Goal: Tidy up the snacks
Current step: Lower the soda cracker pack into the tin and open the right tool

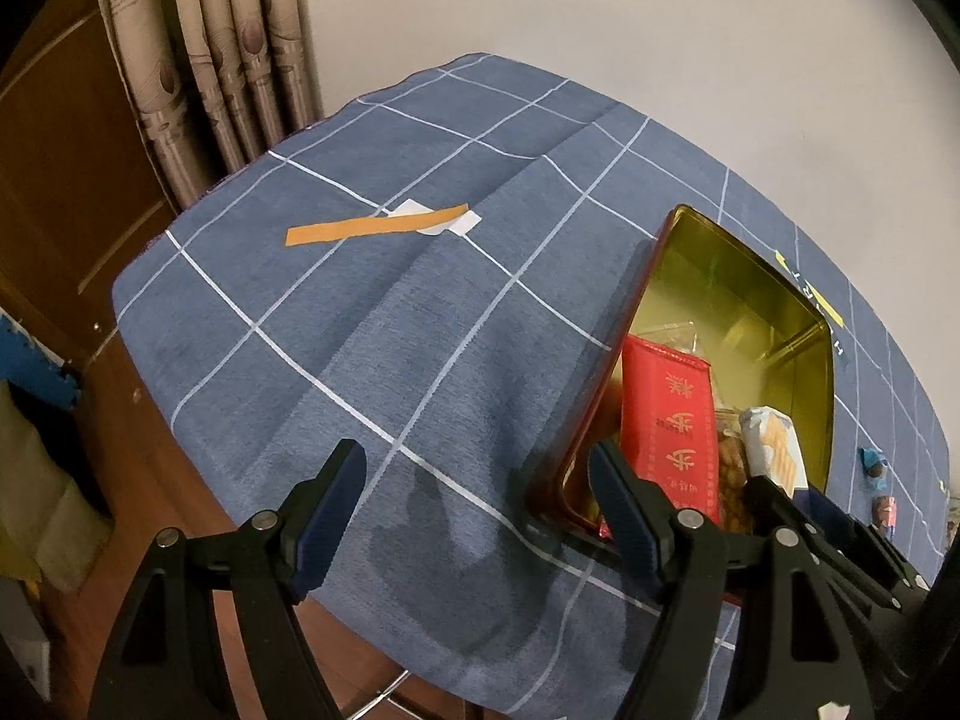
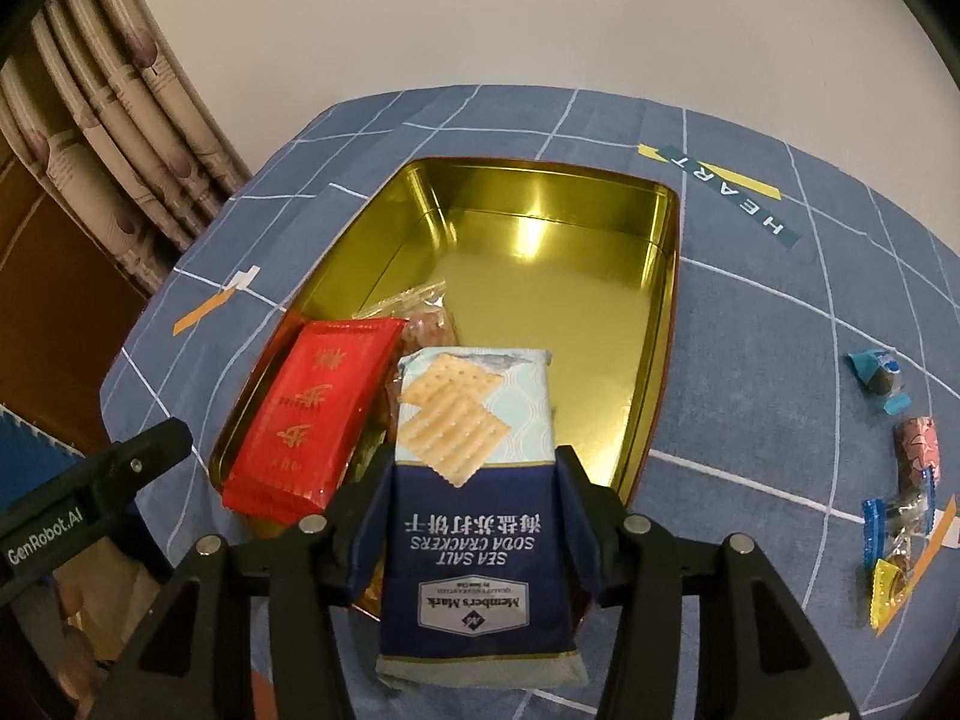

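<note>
Cracker pack (image 2: 474,480) sits between right gripper (image 2: 474,516) pads, long axis running away along fingers, far end over gold tin (image 2: 663,324), near end over tin's near rim. Pads press both sides, grip easing. Red packet (image 2: 312,414) lies just left inside tin. Left gripper (image 1: 480,504) spread, empty, astride tin's near-left corner; right hand nearer.

Dim warm light, tin (image 2: 654,324) glare, fisheye-bent dark edges.
</note>
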Motion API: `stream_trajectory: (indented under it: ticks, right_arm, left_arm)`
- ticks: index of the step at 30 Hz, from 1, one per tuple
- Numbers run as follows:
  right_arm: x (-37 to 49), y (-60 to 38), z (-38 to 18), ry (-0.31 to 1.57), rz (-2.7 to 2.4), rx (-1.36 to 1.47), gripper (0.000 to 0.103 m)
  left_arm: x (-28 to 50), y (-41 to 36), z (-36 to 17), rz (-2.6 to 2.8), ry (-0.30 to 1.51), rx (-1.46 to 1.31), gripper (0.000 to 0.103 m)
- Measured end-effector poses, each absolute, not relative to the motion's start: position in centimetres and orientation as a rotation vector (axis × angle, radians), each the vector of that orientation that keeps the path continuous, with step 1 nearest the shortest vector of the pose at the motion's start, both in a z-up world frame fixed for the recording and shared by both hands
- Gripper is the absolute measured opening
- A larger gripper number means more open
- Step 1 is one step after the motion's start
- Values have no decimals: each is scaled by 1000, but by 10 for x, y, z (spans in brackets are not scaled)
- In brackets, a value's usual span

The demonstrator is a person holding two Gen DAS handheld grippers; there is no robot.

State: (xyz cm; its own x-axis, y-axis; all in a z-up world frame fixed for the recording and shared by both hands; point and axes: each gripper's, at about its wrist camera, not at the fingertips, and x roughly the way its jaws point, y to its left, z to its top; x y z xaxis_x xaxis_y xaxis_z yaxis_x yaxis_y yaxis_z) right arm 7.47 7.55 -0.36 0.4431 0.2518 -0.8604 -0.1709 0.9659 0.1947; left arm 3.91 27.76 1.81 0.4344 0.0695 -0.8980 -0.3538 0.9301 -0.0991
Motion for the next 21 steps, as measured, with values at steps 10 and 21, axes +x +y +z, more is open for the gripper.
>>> stream_trajectory:
  ticks: [10,21]
  right_arm:
    - [70,72,1,1071,274,70,54]
    - [59,58,14,1031,282,85,56]
  left_arm:
    - [40,275,19,260,1092,-273,75]
    - [39,274,20,272,1086,-263,75]
